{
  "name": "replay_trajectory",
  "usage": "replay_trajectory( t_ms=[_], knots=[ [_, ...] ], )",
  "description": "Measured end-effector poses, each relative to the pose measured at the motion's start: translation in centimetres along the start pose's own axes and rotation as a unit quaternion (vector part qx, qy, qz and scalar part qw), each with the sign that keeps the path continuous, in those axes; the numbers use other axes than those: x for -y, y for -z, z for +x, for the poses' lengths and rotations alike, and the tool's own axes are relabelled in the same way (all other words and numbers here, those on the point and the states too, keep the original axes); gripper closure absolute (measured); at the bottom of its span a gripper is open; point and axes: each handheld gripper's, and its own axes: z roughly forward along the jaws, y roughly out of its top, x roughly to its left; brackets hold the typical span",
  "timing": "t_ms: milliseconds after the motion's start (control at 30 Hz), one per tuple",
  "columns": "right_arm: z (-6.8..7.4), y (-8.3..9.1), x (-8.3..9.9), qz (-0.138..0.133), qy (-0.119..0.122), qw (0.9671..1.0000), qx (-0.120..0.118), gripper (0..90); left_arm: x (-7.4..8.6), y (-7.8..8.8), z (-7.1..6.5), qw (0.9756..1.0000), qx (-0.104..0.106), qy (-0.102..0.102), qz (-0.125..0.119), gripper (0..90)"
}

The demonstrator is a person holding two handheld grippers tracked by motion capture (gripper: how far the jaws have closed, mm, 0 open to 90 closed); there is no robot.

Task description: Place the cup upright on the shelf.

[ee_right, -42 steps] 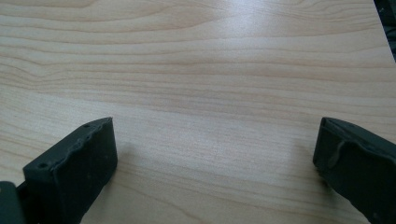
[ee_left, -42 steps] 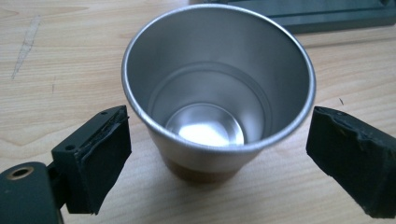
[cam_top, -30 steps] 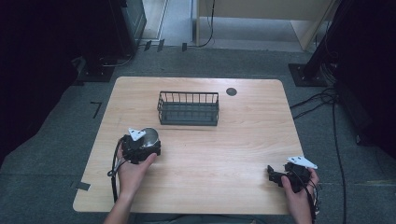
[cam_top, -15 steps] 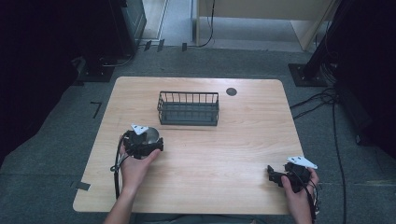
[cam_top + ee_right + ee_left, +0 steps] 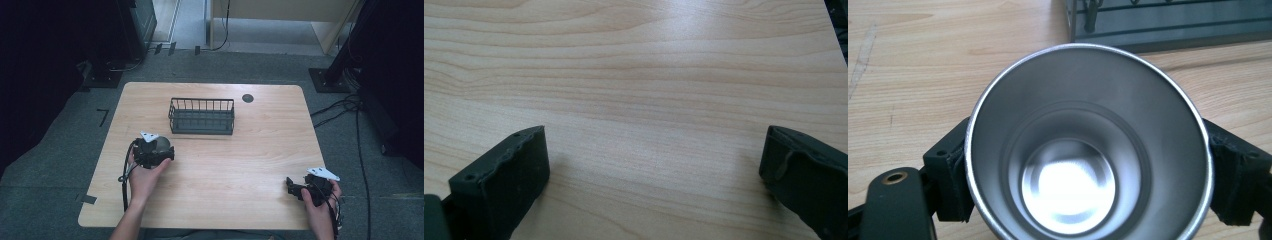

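Observation:
A shiny steel cup [image 5: 1088, 145] sits between the two black jaws of my left gripper [image 5: 161, 150], which is shut on its sides; I look straight into its empty mouth. In the high view the cup [image 5: 164, 145] is held over the table's left half, a short way in front of the black wire basket [image 5: 202, 116]. The basket's base [image 5: 1168, 25] lies just beyond the cup in the left gripper view. My right gripper [image 5: 292, 186] rests low near the table's front right edge, its jaws wide apart with bare wood between them [image 5: 654, 165].
The wooden table [image 5: 260, 150] has a small dark round grommet [image 5: 248, 98] at the back right. Cables and dark stands crowd the floor to the right, and a cable trails from each gripper.
My left gripper has carried the cup a little to the right and forward, toward the basket. The right gripper has stayed put.

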Motion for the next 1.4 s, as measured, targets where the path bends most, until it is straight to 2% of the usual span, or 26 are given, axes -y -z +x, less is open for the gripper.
replay_trajectory(
  t_ms=[500, 1000, 1400],
  knots=[
    [0.0, 0.0, 0.0, 0.0, 0.0, 1.0, 0.0, 0.0, -1.6, 1.7, -1.0, 0.9994, 0.027, -0.015, -0.018, 14.3],
    [0.0, 0.0, 0.0, 0.0, 0.0, 1.0, 0.0, 0.0, -4.7, 2.8, -2.0, 0.998, 0.049, -0.02, -0.034, 14.3],
    [0.0, 0.0, 0.0, 0.0, 0.001, 1.0, -0.002, 0.0, -7.3, 2.9, -2.5, 0.9972, 0.06, -0.022, -0.039, 14.3]
  ],
)
